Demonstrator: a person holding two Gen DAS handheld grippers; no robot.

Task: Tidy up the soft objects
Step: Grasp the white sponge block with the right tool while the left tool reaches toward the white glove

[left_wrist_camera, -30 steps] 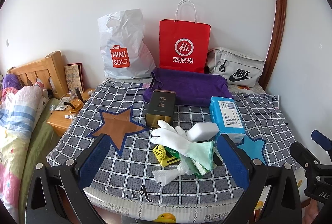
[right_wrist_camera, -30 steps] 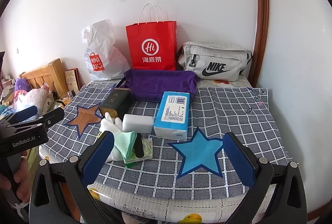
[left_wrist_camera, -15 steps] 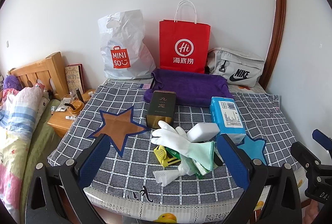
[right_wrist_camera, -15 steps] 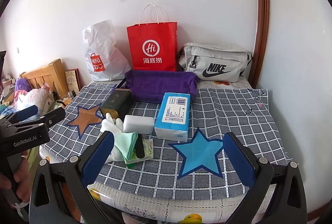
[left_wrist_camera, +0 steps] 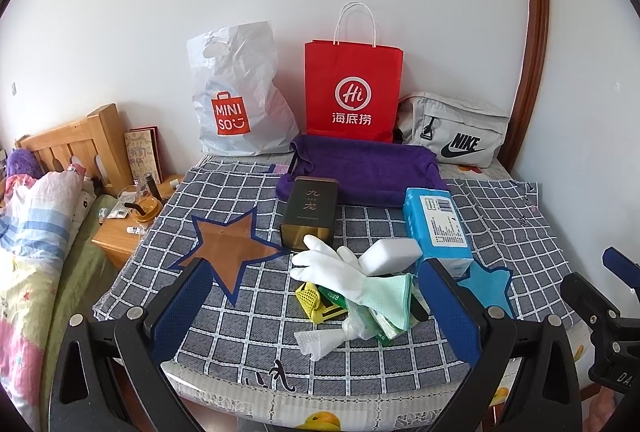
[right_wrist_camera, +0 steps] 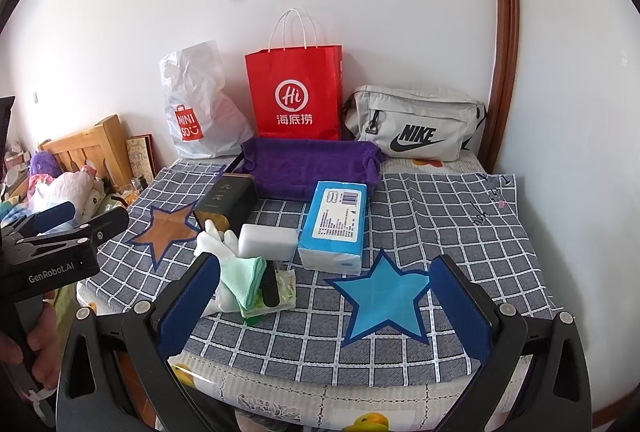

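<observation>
Left claw [left_wrist_camera: 316,306]: blue pads spread wide, nothing between them, held above the near edge of the checked cloth [left_wrist_camera: 248,316] on the tabletop. Right claw [right_wrist_camera: 324,306]: likewise gaping, empty, touching nothing, over the blue star patch [right_wrist_camera: 384,298]. The left unit's body shows in the right view, gripped by a hand [right_wrist_camera: 28,348], marked "GenRobot.AI".

Soft things heaped near the front centre: white rubber glove [left_wrist_camera: 328,264] with mint cuff lying atop a green packet [right_wrist_camera: 280,288], a yellow mesh item [left_wrist_camera: 308,298] and a clear plastic wrap [left_wrist_camera: 320,342] (packet print too small to read). White sponge block [left_wrist_camera: 390,251] touches the glove, just beside the blue tissue pack [left_wrist_camera: 436,228]. Dark tin [left_wrist_camera: 310,211] bears "九龙". Folded purple towel [left_wrist_camera: 364,167] lies behind.

Against the wall: white plastic bag [left_wrist_camera: 236,91] "MINISO", red paper bag [left_wrist_camera: 352,87] "Hi 海底捞", grey pouch [left_wrist_camera: 452,127] "NIKE".
</observation>
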